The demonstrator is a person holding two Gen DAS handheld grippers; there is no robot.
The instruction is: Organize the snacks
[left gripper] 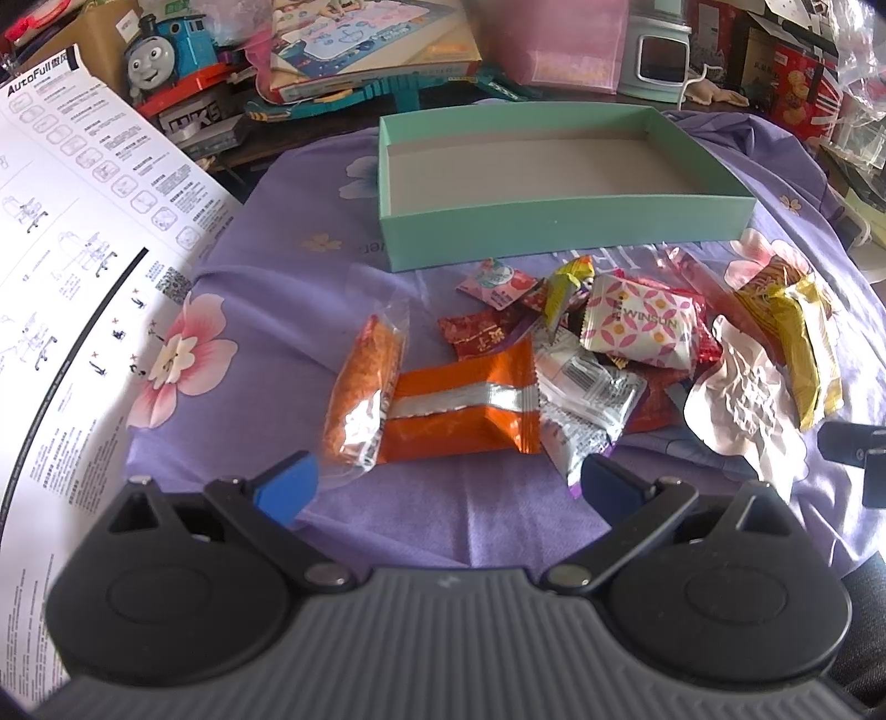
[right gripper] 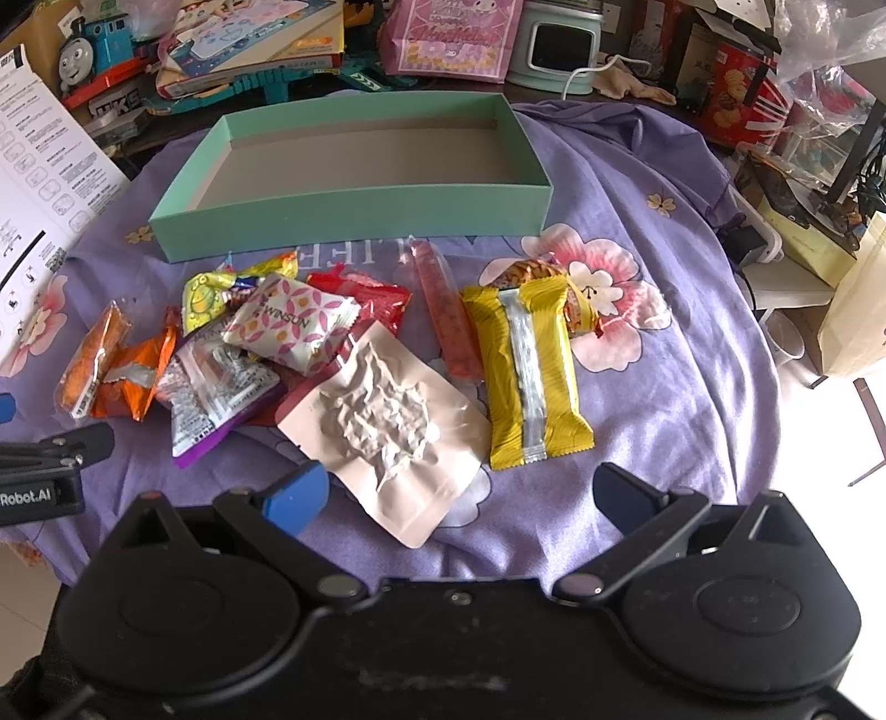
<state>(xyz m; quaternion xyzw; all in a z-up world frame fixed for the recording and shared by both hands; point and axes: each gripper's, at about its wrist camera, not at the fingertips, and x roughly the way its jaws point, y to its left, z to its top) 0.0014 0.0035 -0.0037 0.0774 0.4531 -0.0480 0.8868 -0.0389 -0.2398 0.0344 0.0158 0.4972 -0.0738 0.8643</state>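
Observation:
An empty mint-green box lies on the purple flowered cloth, behind a heap of wrapped snacks. In the left wrist view an orange pack and a clear orange-filled pack lie just ahead of my left gripper, which is open and holds nothing. In the right wrist view a beige vacuum pouch and a yellow pack lie just ahead of my right gripper, open and holding nothing. A pink-patterned white pack tops the heap.
A white instruction sheet covers the left side of the cloth. Toys, a blue toy train, books and a pink bag crowd the back. Boxes and bags stand at the right past the cloth edge.

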